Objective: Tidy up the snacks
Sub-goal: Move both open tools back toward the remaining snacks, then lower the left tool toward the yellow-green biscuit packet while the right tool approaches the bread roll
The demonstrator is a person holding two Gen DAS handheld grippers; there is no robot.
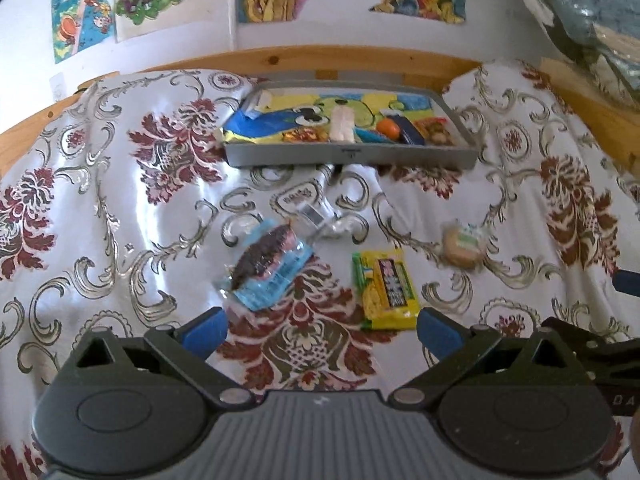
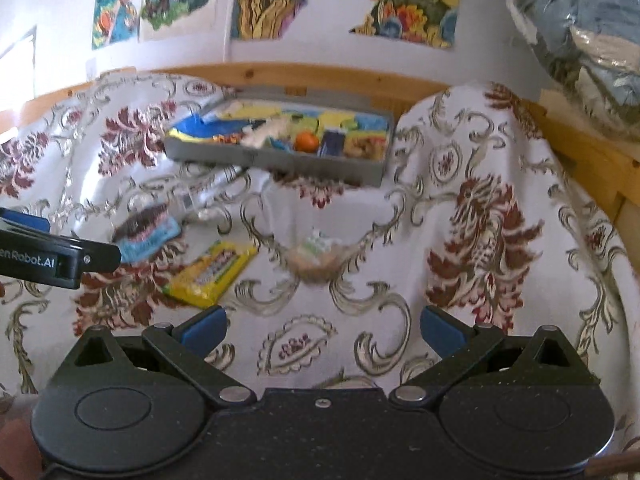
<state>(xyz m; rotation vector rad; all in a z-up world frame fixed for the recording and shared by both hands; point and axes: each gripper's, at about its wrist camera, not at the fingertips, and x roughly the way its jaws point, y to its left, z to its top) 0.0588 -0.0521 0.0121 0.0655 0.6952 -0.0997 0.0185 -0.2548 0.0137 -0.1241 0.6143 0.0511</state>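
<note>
A grey tray (image 1: 352,156) (image 2: 280,164) holding several snacks sits at the far side of a patterned cloth. In front of it lie a clear-and-blue packet with a dark snack (image 1: 264,266) (image 2: 146,234), a yellow packet (image 1: 386,288) (image 2: 210,272), a round biscuit in clear wrap (image 1: 466,244) (image 2: 316,258) and a small clear wrapper (image 1: 316,218). My left gripper (image 1: 320,330) is open and empty, just short of the blue and yellow packets. My right gripper (image 2: 320,330) is open and empty, nearer than the round biscuit.
The floral cloth (image 1: 120,184) covers a surface bounded by a wooden rail (image 1: 300,58). Posters hang on the wall behind. Bagged bundles (image 1: 592,20) hang at the upper right. The left gripper's body (image 2: 52,258) juts in at the left of the right wrist view.
</note>
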